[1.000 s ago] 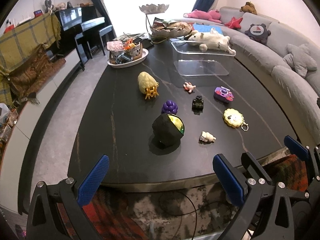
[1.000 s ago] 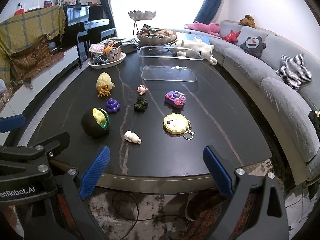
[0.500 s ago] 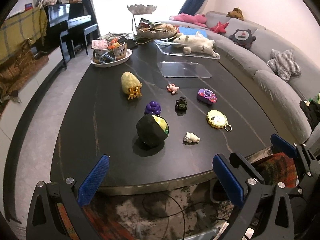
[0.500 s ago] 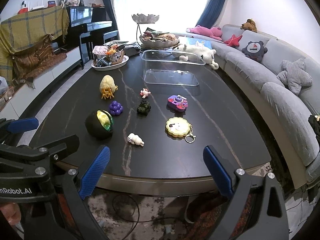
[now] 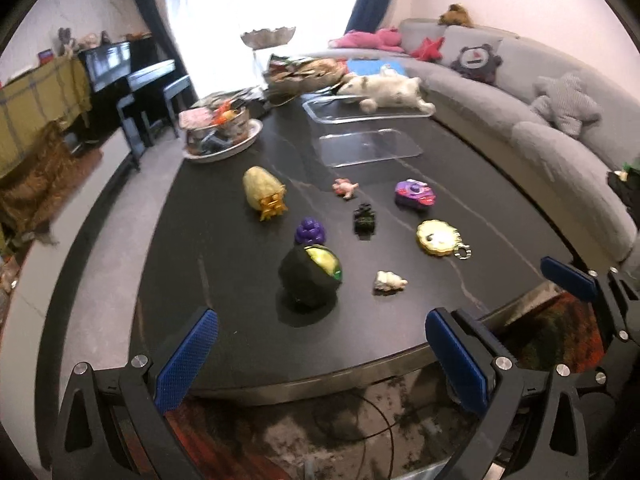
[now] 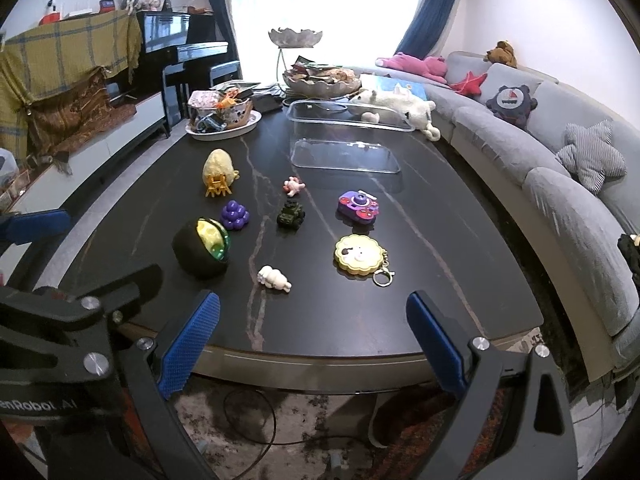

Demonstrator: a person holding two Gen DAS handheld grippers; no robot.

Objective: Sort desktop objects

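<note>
Left claw [image 5: 320, 354]: released, jaws wide apart, empty; held off the near edge of the table [image 5: 224, 280], above the rug.
Right claw [image 6: 314, 338]: released, empty, likewise short of the near edge.

Items ahead, nearest first:
- Black-and-yellow ball [image 5: 310, 280]: dead ahead of the left claw, nearest to it.
- White figurine [image 6: 274, 279]: just past the edge, slightly left of the right claw's centre line, long axis running across the view.
- Yellow keychain [image 6: 359, 259], purple grapes [image 6: 235, 215], green toy vehicle [image 6: 291, 215], purple toy camera [image 6: 358, 207], pink figurine [image 6: 293, 186], yellow egg-shaped toy [image 6: 218, 170]: farther in, each apart from the others.
- Clear container [image 6: 346, 138]: far end, apparently empty; likely the destination.

Clearance: open tabletop around every item; approach from the near edge is unobstructed.
</note>
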